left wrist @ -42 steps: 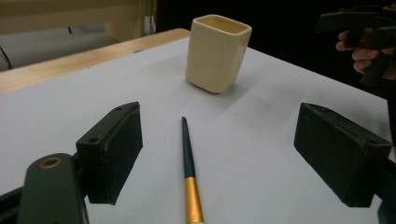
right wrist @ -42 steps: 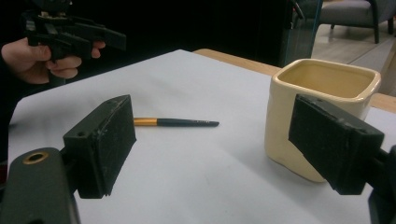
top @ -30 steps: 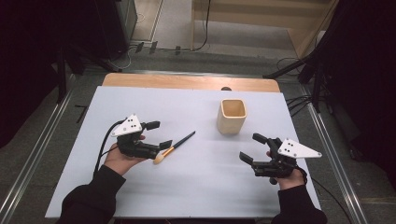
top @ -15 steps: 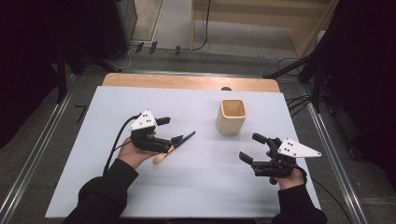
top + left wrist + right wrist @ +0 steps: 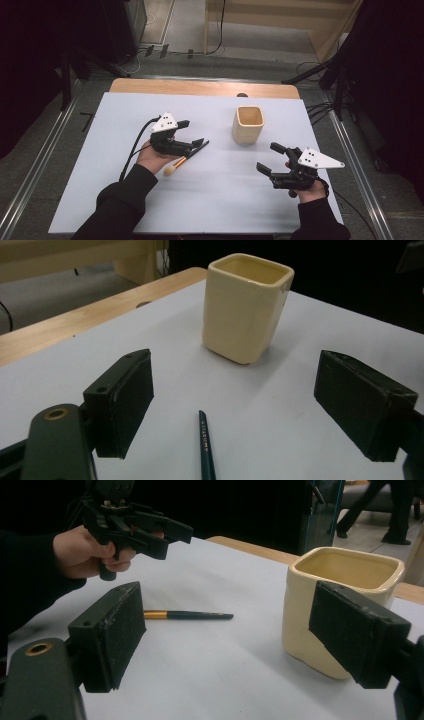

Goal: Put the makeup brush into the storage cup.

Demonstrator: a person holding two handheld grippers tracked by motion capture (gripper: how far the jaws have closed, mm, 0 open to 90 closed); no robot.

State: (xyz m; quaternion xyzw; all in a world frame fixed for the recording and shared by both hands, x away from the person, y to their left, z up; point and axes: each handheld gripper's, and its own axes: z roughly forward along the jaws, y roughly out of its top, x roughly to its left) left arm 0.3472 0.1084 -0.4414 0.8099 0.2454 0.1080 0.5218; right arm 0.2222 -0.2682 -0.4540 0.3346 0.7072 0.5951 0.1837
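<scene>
A dark-handled brush (image 5: 187, 155) with a pale tip lies flat, well left of the cream cup (image 5: 248, 124).

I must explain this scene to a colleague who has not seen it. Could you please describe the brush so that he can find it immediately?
On the white table sheet, look left of the cream square cup, under the left gripper. The brush lies flat there, its dark thin handle pointing toward the cup. It is the only long, slim thing, with a gold band and a pale tuft.

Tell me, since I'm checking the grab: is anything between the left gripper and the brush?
Nothing visible. The left gripper hangs open over the brush, whose dark handle lies on bare table between the jaws. The cup stands farther off, beyond the handle's tip.
</scene>
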